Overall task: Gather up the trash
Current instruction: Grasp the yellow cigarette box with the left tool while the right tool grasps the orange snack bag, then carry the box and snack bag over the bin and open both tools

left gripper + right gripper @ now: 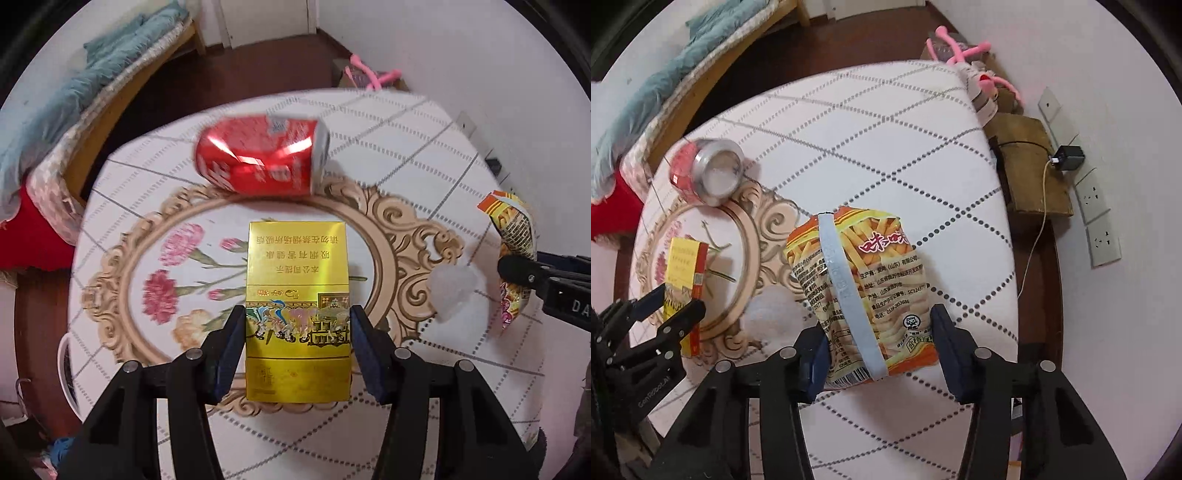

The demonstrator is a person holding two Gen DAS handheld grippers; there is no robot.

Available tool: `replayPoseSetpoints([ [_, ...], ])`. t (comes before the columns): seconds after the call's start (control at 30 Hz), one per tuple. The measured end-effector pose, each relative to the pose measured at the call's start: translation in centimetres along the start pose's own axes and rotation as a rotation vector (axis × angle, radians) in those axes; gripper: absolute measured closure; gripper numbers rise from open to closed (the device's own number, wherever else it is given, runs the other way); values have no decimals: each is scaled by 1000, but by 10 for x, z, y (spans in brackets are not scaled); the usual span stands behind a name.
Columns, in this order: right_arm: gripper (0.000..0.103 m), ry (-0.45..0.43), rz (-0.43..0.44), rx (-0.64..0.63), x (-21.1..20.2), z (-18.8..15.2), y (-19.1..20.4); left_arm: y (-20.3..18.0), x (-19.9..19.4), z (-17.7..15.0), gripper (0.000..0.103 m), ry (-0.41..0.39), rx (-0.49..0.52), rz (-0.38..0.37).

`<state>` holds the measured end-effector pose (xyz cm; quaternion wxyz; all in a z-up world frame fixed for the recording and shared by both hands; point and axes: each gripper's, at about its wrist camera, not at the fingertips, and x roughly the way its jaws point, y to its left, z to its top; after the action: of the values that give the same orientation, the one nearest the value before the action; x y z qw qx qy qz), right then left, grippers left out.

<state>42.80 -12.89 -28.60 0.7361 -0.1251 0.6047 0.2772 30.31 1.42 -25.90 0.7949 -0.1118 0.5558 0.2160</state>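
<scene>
My left hand-held gripper (297, 345) clamps the yellow cigarette box (297, 295), right hand-held gripper (877, 345) loosely squeezes the snack bag (860, 291), whose slick crumpled film could slip out

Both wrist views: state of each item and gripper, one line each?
left gripper: shut on the gold box
gold box: clamped by its sides
right gripper: shut on the snack bag
snack bag: held, crumpled
red can: on its side, dented
white wad: on the table, loose
</scene>
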Motion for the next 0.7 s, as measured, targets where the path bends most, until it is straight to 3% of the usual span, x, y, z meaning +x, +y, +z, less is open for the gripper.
replayPoseSetpoints([
  [0.3, 51, -137, 73, -15, -80, -7, 42, 51, -96, -10, 51, -184, -53, 8],
  [0.47, 51, -201, 154, -46, -124, -8, 88, 97, -146, -14, 51, -269, -102, 32],
  [0.7, 51, -258, 281, -126, -166, -16, 188, 187, -204, -36, 51, -352, -188, 114],
])
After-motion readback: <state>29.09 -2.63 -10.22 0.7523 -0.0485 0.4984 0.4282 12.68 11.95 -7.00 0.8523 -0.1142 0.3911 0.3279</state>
